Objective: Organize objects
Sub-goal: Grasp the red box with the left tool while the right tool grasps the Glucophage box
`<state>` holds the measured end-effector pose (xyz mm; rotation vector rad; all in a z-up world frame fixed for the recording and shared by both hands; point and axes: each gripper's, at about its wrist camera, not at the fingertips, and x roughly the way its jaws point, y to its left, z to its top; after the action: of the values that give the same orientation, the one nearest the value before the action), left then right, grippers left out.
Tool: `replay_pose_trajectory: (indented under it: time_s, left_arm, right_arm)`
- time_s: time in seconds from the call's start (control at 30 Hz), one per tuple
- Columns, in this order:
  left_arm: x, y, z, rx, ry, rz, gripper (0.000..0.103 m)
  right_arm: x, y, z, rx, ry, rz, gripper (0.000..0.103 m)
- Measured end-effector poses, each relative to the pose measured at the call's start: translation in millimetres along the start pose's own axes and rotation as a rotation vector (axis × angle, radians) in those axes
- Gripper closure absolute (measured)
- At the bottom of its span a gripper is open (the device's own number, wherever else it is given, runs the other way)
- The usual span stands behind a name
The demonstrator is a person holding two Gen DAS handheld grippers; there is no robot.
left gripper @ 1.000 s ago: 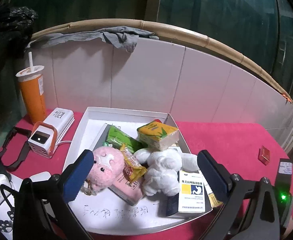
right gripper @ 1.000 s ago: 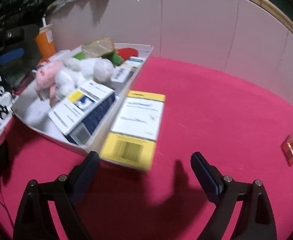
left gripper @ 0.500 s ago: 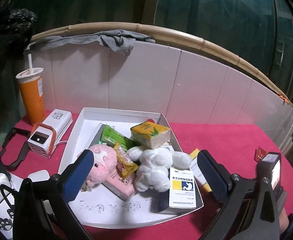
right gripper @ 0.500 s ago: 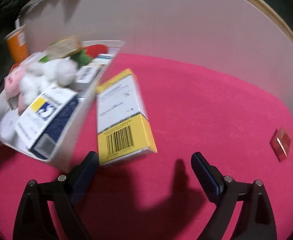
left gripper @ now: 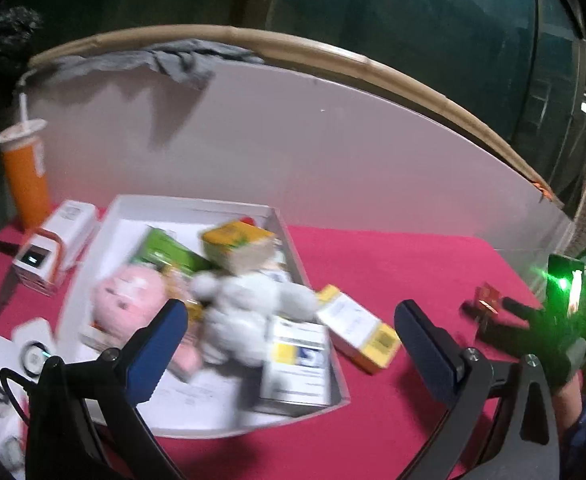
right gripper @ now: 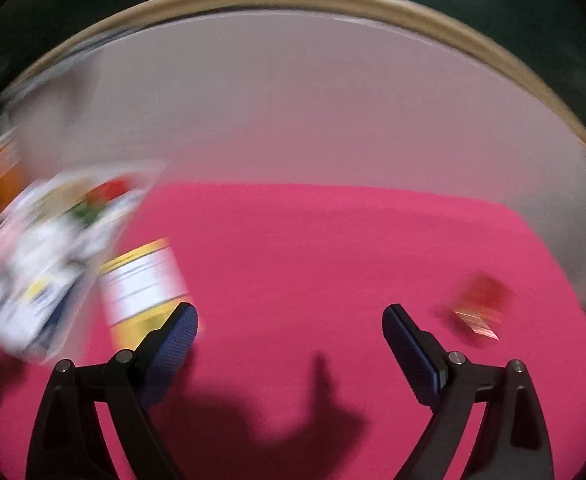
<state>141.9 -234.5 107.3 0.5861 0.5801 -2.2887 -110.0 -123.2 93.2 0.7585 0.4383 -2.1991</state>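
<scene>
A white tray (left gripper: pixel 197 204) on the red cloth holds a pink plush (left gripper: pixel 127 298), a white plush (left gripper: pixel 249 308), a tissue pack (left gripper: pixel 239 246), a green packet (left gripper: pixel 165 252) and a blue-and-white medicine box (left gripper: pixel 297 364). A yellow-and-white box (left gripper: pixel 357 330) lies on the cloth just right of the tray, also blurred in the right wrist view as the yellow-and-white box (right gripper: pixel 145 284). A small red packet (left gripper: pixel 487 298) lies far right; the red packet (right gripper: pixel 479 308) sits right of my right gripper (right gripper: pixel 289 332), which is open and empty. My left gripper (left gripper: pixel 289 332) hangs open over the tray's near corner.
An orange cup with a straw (left gripper: pixel 25 176) and a white-and-orange device (left gripper: pixel 53 248) stand left of the tray. A white tiled wall (left gripper: pixel 333 152) with a grey cloth (left gripper: pixel 161 60) draped on it backs the table. A person's gloved hand (left gripper: pixel 549 340) holds the right gripper.
The right gripper has swung right, so the yellow-and-white box and tray slid to the left of its view and the red packet came closer. The left view drew back and turned slightly.
</scene>
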Motion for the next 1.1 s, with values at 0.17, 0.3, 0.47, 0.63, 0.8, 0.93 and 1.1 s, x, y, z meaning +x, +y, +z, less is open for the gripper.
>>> replay_pose_trajectory:
  time_s: [0.17, 0.3, 0.47, 0.63, 0.8, 0.93, 1.1]
  left_arm:
    - [7.5, -9.8, -0.9, -0.076, 0.004, -0.038, 0.0]
    - [6.2, 5.1, 4.1, -0.137, -0.015, 0.005, 0.0]
    - [2.1, 24.0, 3.6, -0.162, -0.017, 0.052, 0.0]
    - [-2.2, 38.0, 7.0, -0.187, -0.03, 0.08, 0.0]
    - [2.1, 28.8, 12.3, -0.159, -0.023, 0.08, 0.0]
    - [17.2, -6.2, 17.8, -0.06, -0.002, 0.055, 0.0]
    - [56.9, -79.2, 15.2, 0.114, 0.06, -0.018, 0.0]
  right_arm:
    - [2.3, -82.0, -5.1, 0.224, 0.014, -0.009, 0.007]
    - [-5.8, -7.9, -7.5, -0.141, 0.0, 0.272, 0.007]
    - [9.3, 76.7, -12.9, -0.437, 0.041, 0.378, 0.007]
    - [39.3, 106.5, -16.8, -0.507, 0.121, 0.442, 0.007]
    - [69.6, 126.0, -12.4, -0.52, 0.153, 0.422, 0.013]
    - [61.6, 105.4, -16.8, -0.457, 0.143, 0.396, 0.041]
    - [26.5, 0.2, -31.5, -0.209, 0.117, 0.339, 0.041]
